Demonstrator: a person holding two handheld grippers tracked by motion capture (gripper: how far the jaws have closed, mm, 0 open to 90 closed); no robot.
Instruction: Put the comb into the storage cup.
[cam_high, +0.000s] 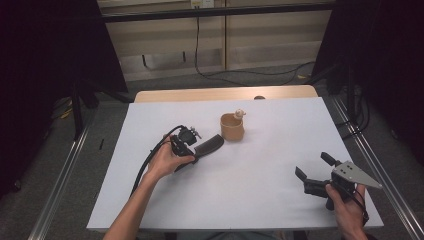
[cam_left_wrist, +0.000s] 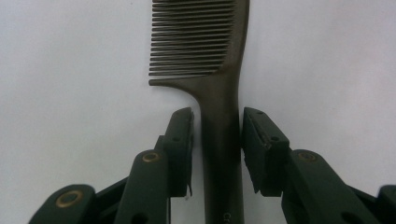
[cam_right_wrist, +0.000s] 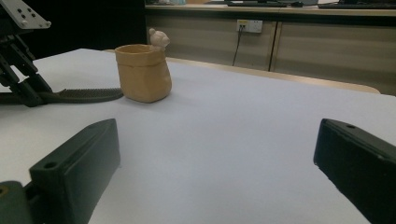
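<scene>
Two tongs, a comb and a cup on a white table.

The left tongs (cam_left_wrist: 217, 140) sit around the dark comb's (cam_left_wrist: 219, 84) handle with small gaps; its tiny letters are too blurry to read. The right tongs (cam_right_wrist: 217, 172) are spread wide, near right. The tan cup (cam_high: 232, 127) stands farther back, middle.

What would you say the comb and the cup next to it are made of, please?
The comb looks like moulded plastic: dark brown, smooth, with a slight sheen and even, thin teeth. The cup seems to be matte ceramic or perhaps clay: tan, unglazed-looking, shaped like a crumpled bag with soft folds, and with a small pale figure on its rim. Its exact material can't be settled from the look.
</scene>
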